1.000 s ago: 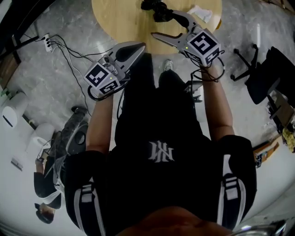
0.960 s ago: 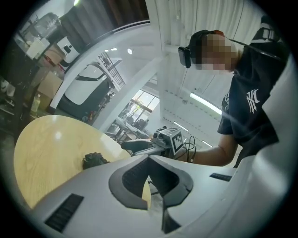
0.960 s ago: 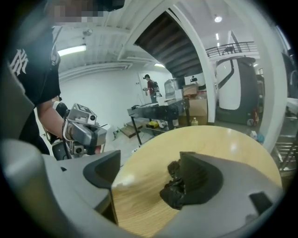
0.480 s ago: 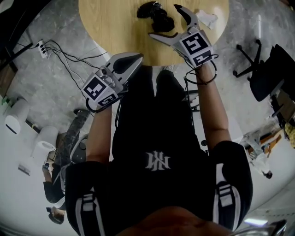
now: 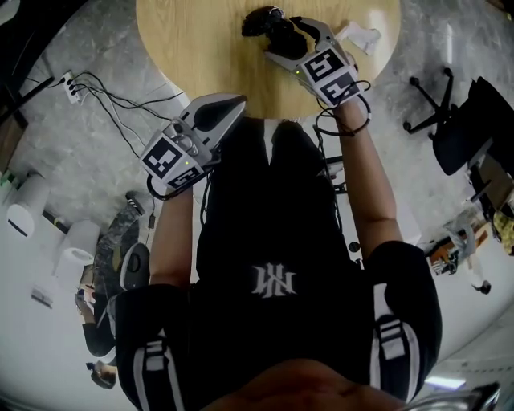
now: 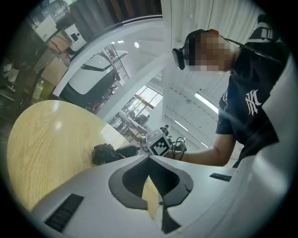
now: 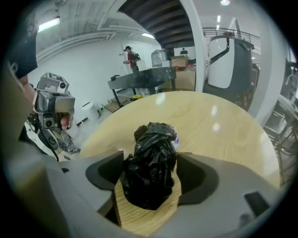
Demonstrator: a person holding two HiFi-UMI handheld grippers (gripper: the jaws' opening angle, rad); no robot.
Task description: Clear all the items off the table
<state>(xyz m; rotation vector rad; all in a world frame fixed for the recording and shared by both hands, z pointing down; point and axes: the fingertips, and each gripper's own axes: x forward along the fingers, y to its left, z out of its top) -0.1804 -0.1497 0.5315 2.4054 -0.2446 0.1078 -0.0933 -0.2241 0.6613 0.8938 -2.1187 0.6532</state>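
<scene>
Looking down from my head, my right gripper [image 5: 283, 38] is low over the round wooden table [image 5: 201, 48]. Its jaws have just been closing, and they sit around the black bag [image 5: 269, 22]. My left gripper [image 5: 239, 101] has its tip at the near edge of the table, with its jaws together and nothing in them. A bit of white paper [image 5: 359, 34] lies on the table just past my right gripper. The floor is grey, with wires [image 5: 104, 84] on one side and a black chair [image 5: 458, 120] on the other. The far part of the table is cut off. In the left gripper view the tips meet, and the bag lies across the table at my other gripper. In the right gripper view the bag stands on the wood between the pads and touches both. I cannot tell what is inside it.
</scene>
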